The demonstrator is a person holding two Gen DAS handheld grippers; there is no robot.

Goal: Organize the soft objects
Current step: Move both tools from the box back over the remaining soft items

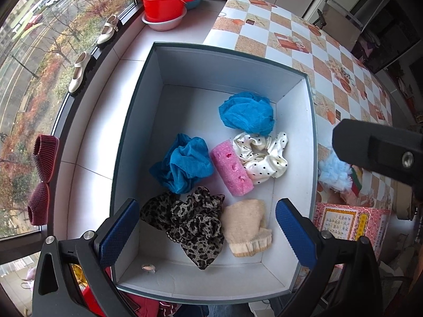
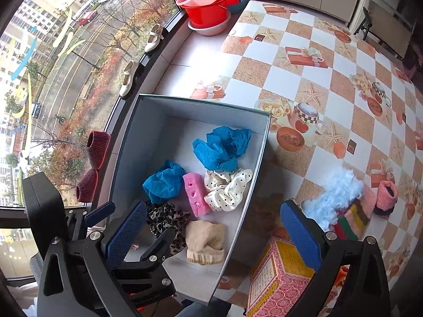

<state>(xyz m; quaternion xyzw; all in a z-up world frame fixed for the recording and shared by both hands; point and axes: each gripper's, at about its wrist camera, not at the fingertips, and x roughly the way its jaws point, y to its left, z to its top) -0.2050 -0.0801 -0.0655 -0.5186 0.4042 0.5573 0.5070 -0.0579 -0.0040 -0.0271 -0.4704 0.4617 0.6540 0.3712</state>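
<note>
Inside the box (image 1: 310, 137) six soft things already lie: two blue cloths (image 1: 247, 112), a pink sponge (image 1: 231, 170), a dotted scrunchie (image 1: 261, 154), a leopard scrunchie (image 1: 189, 218) and a beige sock (image 1: 247, 224). The left gripper (image 1: 207, 233) hovers over them, jaws apart and empty. The right gripper (image 2: 212, 235) is likewise spread and holds nothing. At its two o'clock, on the table (image 2: 312, 60), a blue fluff (image 2: 334, 191), a striped piece (image 2: 351, 220) and a pink sock (image 2: 386, 195) are left. I judge the job about two-thirds done.
</note>
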